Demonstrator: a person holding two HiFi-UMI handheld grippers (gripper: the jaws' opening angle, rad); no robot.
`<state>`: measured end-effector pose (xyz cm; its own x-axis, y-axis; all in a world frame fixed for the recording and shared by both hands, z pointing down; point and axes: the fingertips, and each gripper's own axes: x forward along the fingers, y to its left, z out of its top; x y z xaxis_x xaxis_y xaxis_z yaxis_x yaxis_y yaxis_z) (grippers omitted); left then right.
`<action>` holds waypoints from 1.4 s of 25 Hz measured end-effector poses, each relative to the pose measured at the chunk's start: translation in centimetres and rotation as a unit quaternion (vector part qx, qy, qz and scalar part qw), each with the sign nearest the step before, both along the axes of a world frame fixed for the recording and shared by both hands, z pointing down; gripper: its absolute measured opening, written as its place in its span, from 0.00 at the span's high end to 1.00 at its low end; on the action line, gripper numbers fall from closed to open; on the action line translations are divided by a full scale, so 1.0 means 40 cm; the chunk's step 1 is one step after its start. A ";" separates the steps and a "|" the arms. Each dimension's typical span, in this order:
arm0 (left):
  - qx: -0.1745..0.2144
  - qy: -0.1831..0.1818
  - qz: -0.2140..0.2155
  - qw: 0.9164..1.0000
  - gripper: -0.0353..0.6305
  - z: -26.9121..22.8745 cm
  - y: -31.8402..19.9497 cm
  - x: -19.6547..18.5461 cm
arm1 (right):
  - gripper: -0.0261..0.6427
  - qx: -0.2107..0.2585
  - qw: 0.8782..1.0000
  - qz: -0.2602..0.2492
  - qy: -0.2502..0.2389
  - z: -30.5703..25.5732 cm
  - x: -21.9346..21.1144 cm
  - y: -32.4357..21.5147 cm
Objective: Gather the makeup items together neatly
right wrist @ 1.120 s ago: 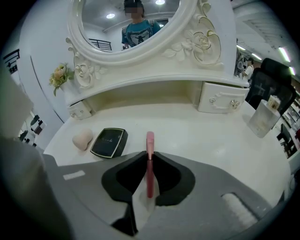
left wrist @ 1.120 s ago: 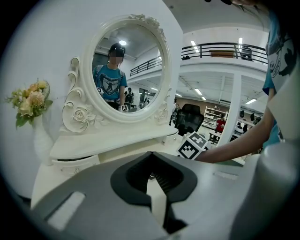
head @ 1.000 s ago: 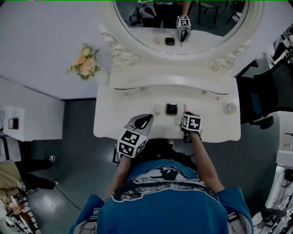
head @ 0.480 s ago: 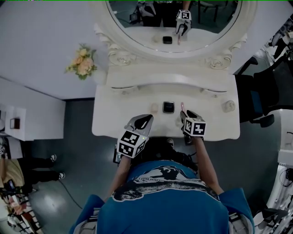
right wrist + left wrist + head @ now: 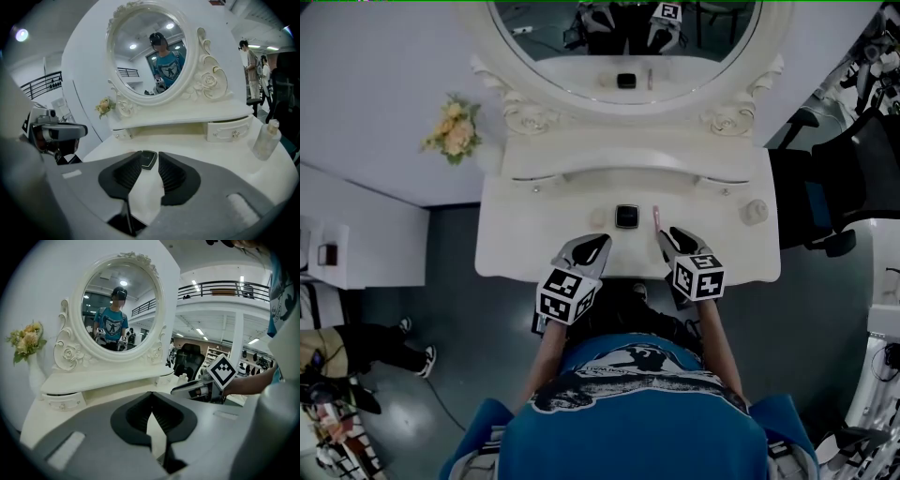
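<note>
On the white vanity table [image 5: 534, 244] lie a small round pale item [image 5: 598, 217], a black square compact [image 5: 626, 216] and a thin pink stick [image 5: 655, 217], side by side near the middle. My left gripper [image 5: 600, 243] hovers just in front of the round item; its tips meet with nothing between them [image 5: 150, 393]. My right gripper [image 5: 668, 234] sits just behind the pink stick and apart from it. Its jaws have just been closing, a narrow gap remains and nothing is between them. Through that gap the compact [image 5: 149, 161] shows on the table.
A pale bottle [image 5: 754, 211] [image 5: 266, 139] stands at the table's right end. The oval mirror [image 5: 623, 42] and a raised drawer shelf [image 5: 628, 164] close off the back. Flowers [image 5: 450, 139] stand off the left corner, and a dark office chair [image 5: 825, 187] is at the right.
My right gripper has let go of the pink stick and pulled back and up from it. The stick now lies on the table beside the compact. The left gripper shifted slightly.
</note>
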<state>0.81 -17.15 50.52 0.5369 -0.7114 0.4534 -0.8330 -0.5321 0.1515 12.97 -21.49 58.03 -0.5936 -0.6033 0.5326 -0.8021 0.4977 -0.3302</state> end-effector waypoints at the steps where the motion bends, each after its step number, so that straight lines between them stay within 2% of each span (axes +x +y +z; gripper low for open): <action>1: 0.000 0.002 -0.002 1.000 0.92 0.000 0.003 0.008 | 0.79 0.005 1.000 -0.005 -0.005 -0.010 0.002 0.004; 10: 0.000 0.007 -0.011 1.000 0.92 -0.006 0.034 0.037 | 0.79 0.036 0.997 -0.041 -0.051 -0.087 -0.025 0.040; 16: 0.008 0.007 -0.009 1.000 0.92 -0.025 0.061 0.028 | 0.79 0.053 0.995 -0.050 -0.062 -0.114 -0.056 0.064; 28: 0.014 0.019 -0.004 1.000 0.92 -0.034 0.219 -0.067 | 0.79 0.084 0.992 -0.070 -0.067 -0.164 -0.183 0.227; 35: 0.015 0.028 0.005 0.999 0.92 -0.021 0.343 -0.113 | 0.79 0.142 0.985 -0.086 -0.056 -0.197 -0.244 0.358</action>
